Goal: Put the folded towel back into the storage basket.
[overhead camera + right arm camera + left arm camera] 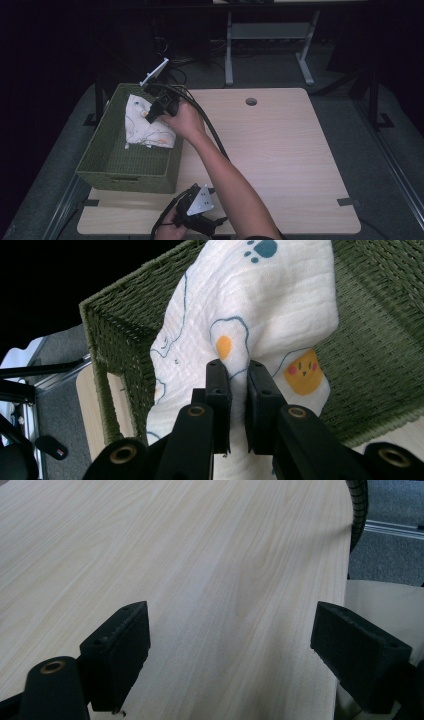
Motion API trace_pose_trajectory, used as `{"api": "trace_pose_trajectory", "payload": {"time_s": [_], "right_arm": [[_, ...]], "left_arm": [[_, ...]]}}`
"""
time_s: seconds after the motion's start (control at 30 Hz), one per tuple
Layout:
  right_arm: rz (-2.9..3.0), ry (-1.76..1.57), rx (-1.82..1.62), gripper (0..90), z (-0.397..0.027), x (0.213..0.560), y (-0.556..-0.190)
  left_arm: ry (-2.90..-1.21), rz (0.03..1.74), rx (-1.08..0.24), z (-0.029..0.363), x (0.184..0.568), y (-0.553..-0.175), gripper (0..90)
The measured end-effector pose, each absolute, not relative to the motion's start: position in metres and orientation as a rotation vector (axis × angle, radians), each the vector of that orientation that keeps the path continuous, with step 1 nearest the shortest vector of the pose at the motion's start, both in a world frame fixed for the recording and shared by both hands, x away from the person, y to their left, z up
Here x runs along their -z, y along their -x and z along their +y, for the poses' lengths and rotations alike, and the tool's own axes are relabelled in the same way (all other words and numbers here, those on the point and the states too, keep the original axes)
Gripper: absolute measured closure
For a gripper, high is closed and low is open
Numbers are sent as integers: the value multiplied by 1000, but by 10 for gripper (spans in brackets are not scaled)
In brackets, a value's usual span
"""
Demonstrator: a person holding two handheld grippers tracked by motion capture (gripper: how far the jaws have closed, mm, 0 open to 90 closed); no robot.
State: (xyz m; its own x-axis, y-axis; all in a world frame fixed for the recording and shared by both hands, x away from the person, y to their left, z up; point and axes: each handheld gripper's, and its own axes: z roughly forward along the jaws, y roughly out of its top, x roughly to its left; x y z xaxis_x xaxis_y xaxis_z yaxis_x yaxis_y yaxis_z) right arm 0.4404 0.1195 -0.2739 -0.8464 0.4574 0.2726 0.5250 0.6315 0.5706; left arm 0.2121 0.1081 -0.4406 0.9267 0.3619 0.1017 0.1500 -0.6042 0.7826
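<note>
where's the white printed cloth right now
In the high view it's at the table's left, inside the green woven basket, where the right gripper pinches the white cloth.

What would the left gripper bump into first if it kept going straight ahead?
Probably nothing soon. The left gripper, jaws open, points along the bare wooden table. Its path looks free to the far edge, though it may skim the tabletop; depth is unclear.

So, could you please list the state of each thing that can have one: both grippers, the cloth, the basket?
Right gripper: shut, jaws pinching a fold of the cloth.
White printed cloth with egg and paw pictures: crumpled, held up inside the basket.
Green woven rectangular basket: upright, open top, on the table's left part.
Left gripper: open, jaws wide apart over the bare light wooden table.
</note>
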Motion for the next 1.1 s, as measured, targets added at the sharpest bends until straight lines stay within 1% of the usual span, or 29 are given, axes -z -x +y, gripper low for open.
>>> {"api": "trace_pose_trajectory", "payload": {"time_s": [1.1], "right_arm": [[-2714,869,971,820,148,303,-455]], "left_arm": [[-2221,355,-317,112,440,-213,161]]}}
